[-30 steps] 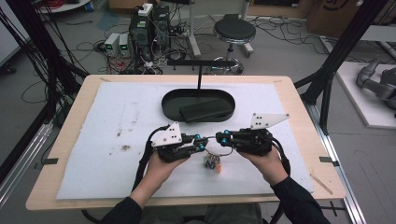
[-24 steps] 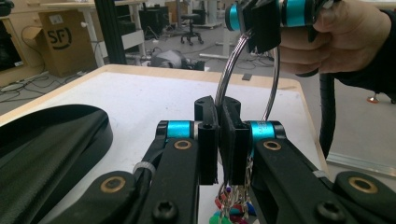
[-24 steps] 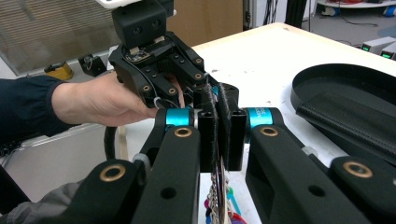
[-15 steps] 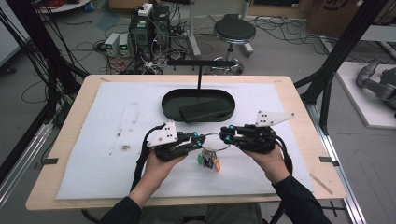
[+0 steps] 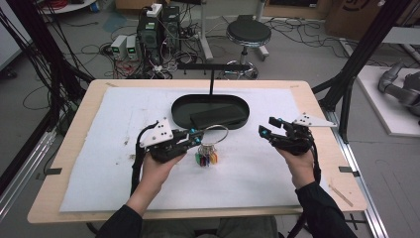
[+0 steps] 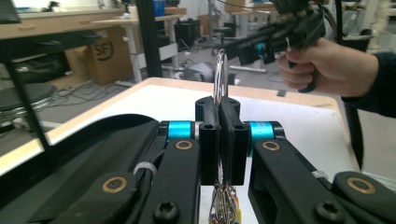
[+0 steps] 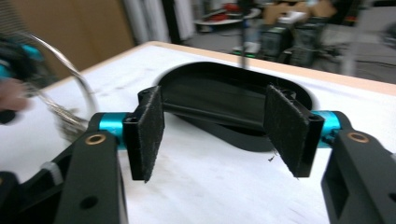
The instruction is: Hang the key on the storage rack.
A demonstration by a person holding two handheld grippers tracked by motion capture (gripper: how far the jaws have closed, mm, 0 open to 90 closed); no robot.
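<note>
Here, high view: left hand-held gripper [image 5: 194, 136] clamped on key ring [image 5: 214, 134], lifted near black tray [image 5: 181, 106], hanging not begun; left gripper view: ring pinched edge-on; right gripper view: right hand-held gripper [image 7: 215, 135] apart, empty.

The right gripper [image 7: 215, 140] is seen with its two padded jaws held wide apart above the white table cover [image 7: 224, 186]. Between them a black oval tray [image 7: 224, 88] lies farther off, and a blurred metal ring [image 7: 70, 79] is seen at the left edge.
</note>
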